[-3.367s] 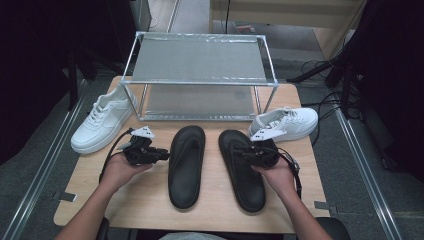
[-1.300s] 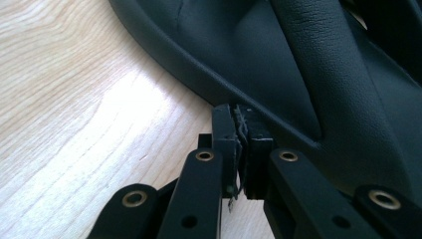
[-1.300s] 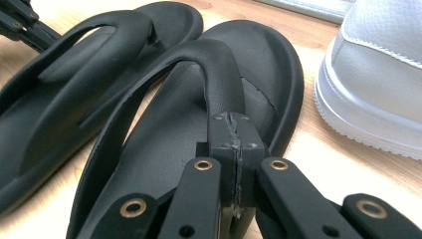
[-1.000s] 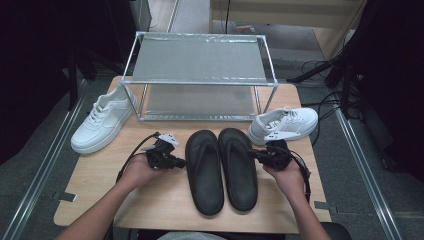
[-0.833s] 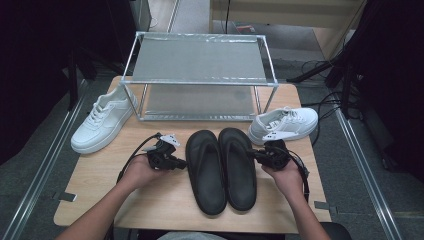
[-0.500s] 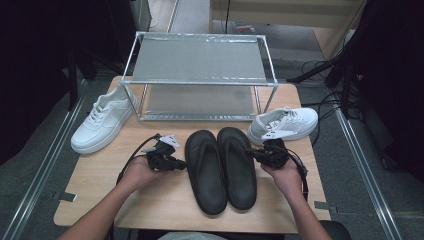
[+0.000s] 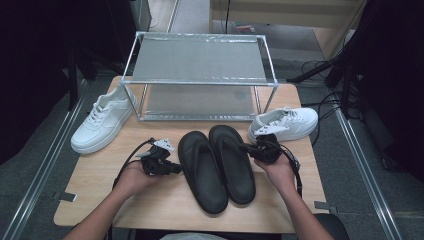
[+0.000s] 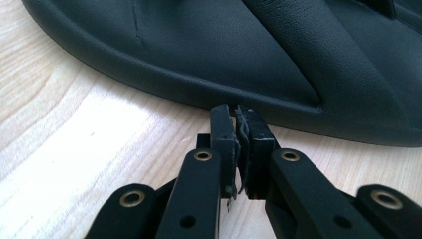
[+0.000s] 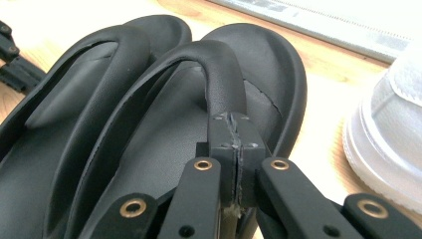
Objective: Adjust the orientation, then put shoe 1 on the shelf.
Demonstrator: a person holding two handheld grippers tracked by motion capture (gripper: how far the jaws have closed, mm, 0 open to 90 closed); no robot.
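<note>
Wooden table (image 7: 165,200) before the wire rack (image 7: 200,75): my left gripper (image 7: 176,169) and right gripper (image 7: 246,148), jaws together and empty, flank the black sandals (image 7: 215,165).

A metal-framed two-tier mesh rack (image 7: 200,60) stands at the back of the pale wooden worktop (image 7: 150,200), a white lace-up sneaker (image 7: 102,120) on either side (image 7: 287,122).

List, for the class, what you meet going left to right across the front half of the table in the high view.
White left sneaker → left claw → left black sandal → right black sandal → right claw → white right sneaker.
</note>
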